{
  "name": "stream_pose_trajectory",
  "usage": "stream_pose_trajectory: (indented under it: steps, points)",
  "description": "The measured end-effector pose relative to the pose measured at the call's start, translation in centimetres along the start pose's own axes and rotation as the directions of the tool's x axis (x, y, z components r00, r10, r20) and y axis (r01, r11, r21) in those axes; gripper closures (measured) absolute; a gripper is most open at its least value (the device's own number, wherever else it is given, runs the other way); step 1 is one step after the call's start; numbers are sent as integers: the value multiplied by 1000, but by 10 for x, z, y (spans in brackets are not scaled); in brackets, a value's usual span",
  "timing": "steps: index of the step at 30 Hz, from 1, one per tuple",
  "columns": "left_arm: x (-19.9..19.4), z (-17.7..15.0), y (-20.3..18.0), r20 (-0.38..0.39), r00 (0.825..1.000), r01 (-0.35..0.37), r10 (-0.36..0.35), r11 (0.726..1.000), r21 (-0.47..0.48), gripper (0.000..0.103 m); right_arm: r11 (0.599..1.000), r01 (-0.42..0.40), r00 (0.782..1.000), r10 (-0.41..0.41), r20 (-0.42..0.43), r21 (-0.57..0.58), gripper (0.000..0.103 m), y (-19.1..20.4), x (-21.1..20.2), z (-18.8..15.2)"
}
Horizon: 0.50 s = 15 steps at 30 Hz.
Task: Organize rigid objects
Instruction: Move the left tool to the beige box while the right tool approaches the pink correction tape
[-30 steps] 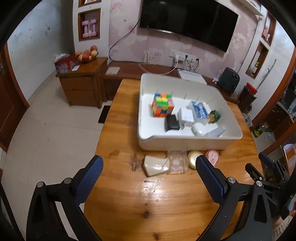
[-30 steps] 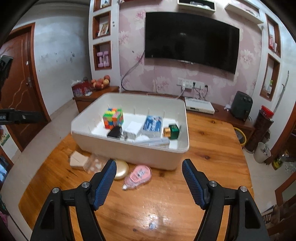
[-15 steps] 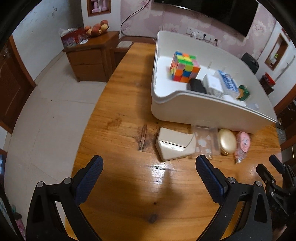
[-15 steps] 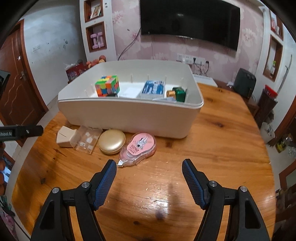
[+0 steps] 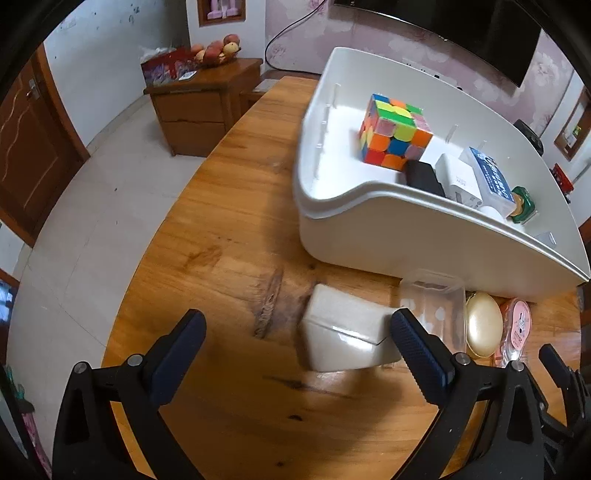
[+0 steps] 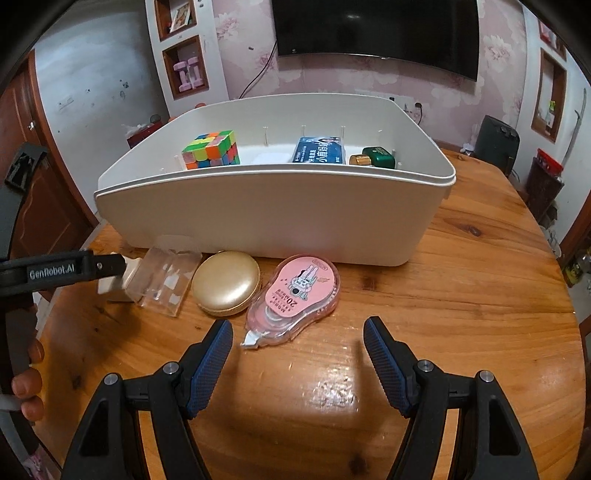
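A white bin (image 5: 406, 236) (image 6: 258, 221) stands on the wooden table and holds a colour cube (image 5: 395, 133) (image 6: 210, 149), a blue box (image 6: 319, 149), a green bottle (image 6: 376, 157) and small boxes. In front of it lie a beige box (image 5: 347, 336) (image 6: 118, 284), a clear case (image 5: 432, 306) (image 6: 170, 280), a gold compact (image 5: 484, 325) (image 6: 225, 282) and a pink correction tape (image 6: 295, 295) (image 5: 517, 328). My left gripper (image 5: 295, 350) is open, low, with the beige box between its fingers. My right gripper (image 6: 297, 354) is open just short of the pink tape.
The wooden table (image 6: 461, 295) ends close on the left and right. A wooden side cabinet (image 5: 199, 107) with fruit stands beyond the table's far left. A TV (image 6: 373, 33) hangs on the back wall. The left gripper's body (image 6: 55, 273) reaches in beside the beige box.
Both grippers have moved down and forward toward the items in front of the bin. The left one now straddles the beige box; the right one has closed in on the pink tape.
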<state>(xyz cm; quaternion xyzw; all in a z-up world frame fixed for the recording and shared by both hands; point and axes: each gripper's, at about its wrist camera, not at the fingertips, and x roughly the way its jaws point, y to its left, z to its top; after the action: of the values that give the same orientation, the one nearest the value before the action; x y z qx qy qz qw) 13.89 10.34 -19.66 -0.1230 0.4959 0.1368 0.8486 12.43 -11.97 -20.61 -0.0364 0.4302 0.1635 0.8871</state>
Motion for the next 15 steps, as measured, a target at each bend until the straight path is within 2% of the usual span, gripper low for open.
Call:
stream_pose_trajectory:
  steps: [6,10,13,15]
  points:
    - [0,-3,-11,10,1000,8,-8,1000,20,3,998,-7,1000,8,-10,56,29,-10,10,6]
    - [12,-9,-19,-30,999,-10,11,999,38,2,997,-13,1000,14,-17,79,29,-12,15,8]
    - [15,-9,-12,-28,1000,7,-7,1000,0,3,997,-6,1000,7,-16,79,29,-9,18,11]
    - [15,-8,-7,-18,1000,-11,10,1000,-7,2,997,4,1000,-3,-13,74,29,-8,19,14]
